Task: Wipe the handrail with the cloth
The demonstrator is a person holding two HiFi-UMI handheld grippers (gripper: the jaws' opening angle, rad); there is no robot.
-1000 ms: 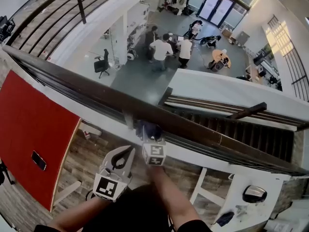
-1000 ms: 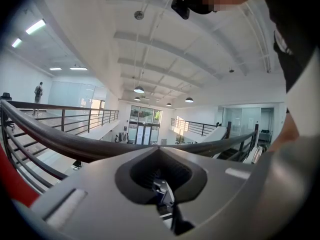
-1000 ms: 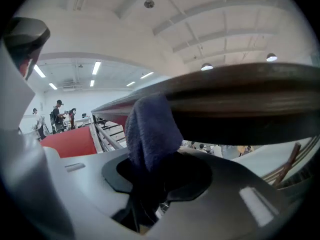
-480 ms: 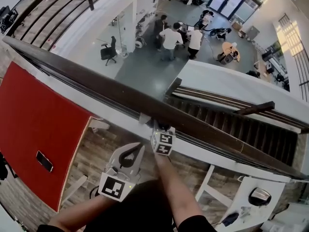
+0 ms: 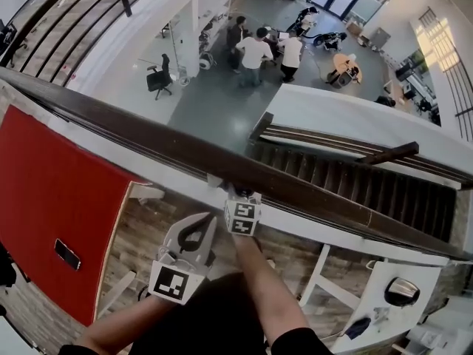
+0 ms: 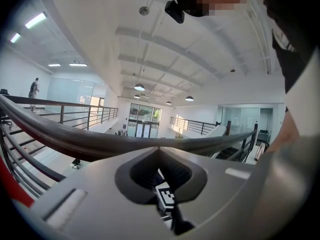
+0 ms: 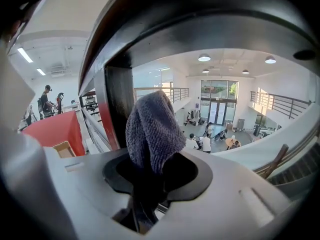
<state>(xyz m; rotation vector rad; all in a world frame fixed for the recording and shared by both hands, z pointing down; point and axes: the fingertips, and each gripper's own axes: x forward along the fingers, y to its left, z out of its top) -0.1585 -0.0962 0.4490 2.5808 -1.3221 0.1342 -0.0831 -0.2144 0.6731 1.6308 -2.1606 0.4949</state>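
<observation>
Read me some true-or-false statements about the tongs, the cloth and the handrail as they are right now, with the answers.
1. The right tongs grip a grey cloth. True.
2. The left tongs hold a second cloth. False: they are shut on nothing.
3. The handrail is dark. True.
4. The left tongs rest on top of the handrail. False: in the head view they sit below it, apart from it.
5. People stand on the floor far below. True.
</observation>
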